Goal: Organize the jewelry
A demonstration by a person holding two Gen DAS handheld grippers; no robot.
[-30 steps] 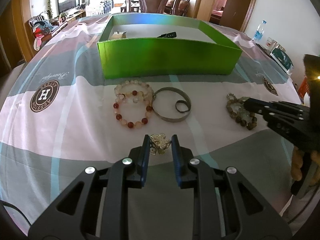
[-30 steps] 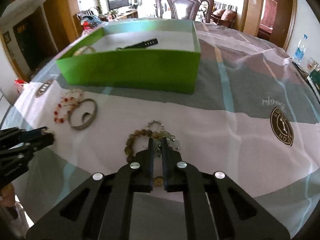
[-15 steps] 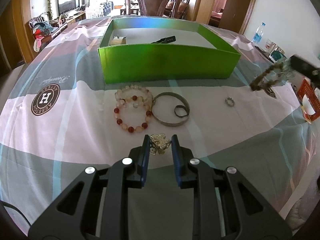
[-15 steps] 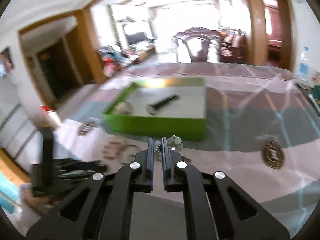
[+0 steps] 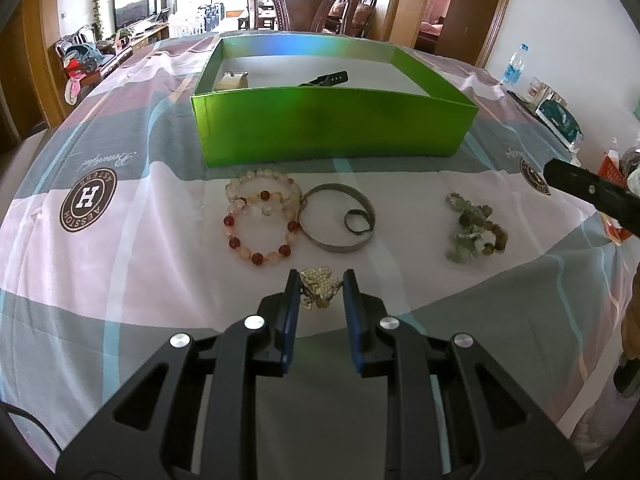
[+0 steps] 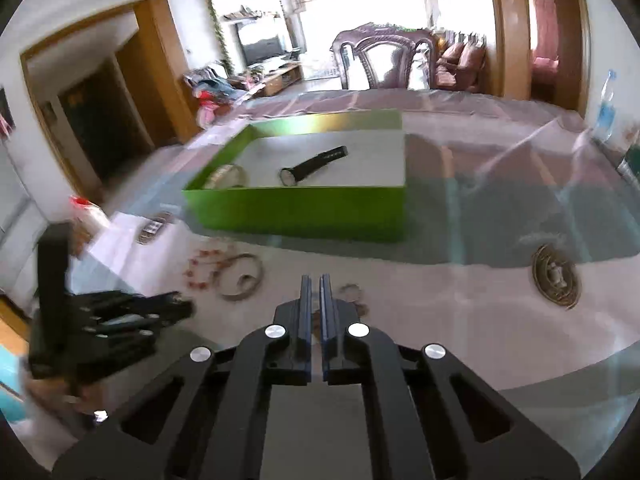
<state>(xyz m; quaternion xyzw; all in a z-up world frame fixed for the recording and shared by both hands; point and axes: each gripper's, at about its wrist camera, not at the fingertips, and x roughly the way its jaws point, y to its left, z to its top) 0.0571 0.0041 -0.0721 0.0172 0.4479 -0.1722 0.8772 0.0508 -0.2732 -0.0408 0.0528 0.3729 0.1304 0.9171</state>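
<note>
- Left gripper point(image 5: 319, 294) pinches a gold pearl brooch point(image 5: 317, 286) at tabletop point(image 5: 120, 264) level, near the beaded bracelets point(image 5: 262, 216) and metal bangle point(image 5: 338, 218).
- Right gripper point(image 6: 316, 294) is pressed together with nothing in it, above the tabletop.
- Brown bead bracelet point(image 5: 474, 226) lies in a heap, right of the bangle.
- Green box point(image 5: 332, 130) holds a black watch point(image 6: 314, 164).

Left gripper point(image 5: 319, 286) sits low over the tablecloth point(image 5: 120, 264), its blue pads either side of a gold pearl brooch point(image 5: 318, 287). Just beyond lie two beaded bracelets point(image 5: 262, 216), touching a metal bangle point(image 5: 338, 218) with a small ring point(image 5: 357, 222) inside it. To the right, a heap of brown and green beads point(image 5: 474, 228). Behind stands the green box point(image 5: 332, 128), a dark strap point(image 5: 328, 79) inside. The right gripper's black tip point(image 5: 588, 194) pokes in at the right edge.
</note>
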